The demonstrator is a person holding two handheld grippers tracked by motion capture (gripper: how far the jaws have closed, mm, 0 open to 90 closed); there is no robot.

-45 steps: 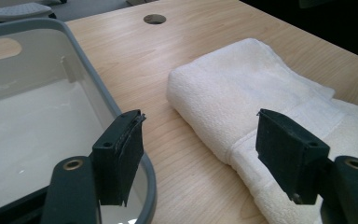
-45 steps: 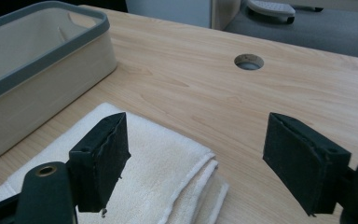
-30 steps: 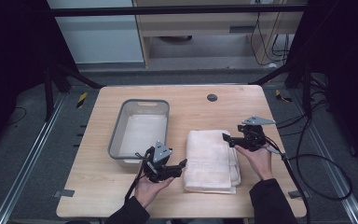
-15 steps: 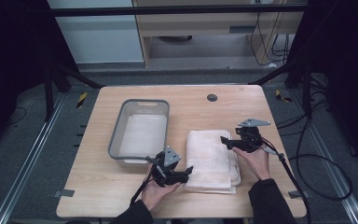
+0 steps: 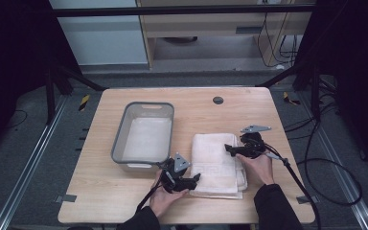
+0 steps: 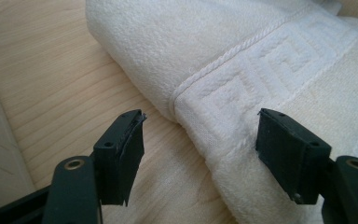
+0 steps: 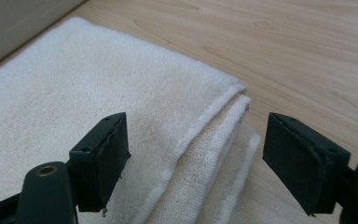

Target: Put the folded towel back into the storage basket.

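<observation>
A folded white towel (image 5: 218,163) lies on the wooden table (image 5: 100,196), to the right of a grey plastic basin (image 5: 124,129). My left gripper (image 5: 197,177) is open at the towel's near left corner; in the left gripper view (image 6: 200,149) its jaws straddle the folded edge of the towel (image 6: 261,70) with its woven border band, not pressing on it. My right gripper (image 5: 227,148) is open over the towel's far right part. In the right gripper view (image 7: 196,154) the jaws stand either side of the layered corner of the towel (image 7: 98,107), apart from it.
The basin holds a flat white cloth (image 5: 146,139). A small dark round disc (image 5: 218,100) sits near the table's far edge. Black cables (image 5: 316,167) trail off the table's right side. Bare wood lies at the front left.
Both hands have sunk toward the towel. The left gripper has moved right, from beside the basin to the towel's near left corner. The right gripper has come down onto the towel's right side.
</observation>
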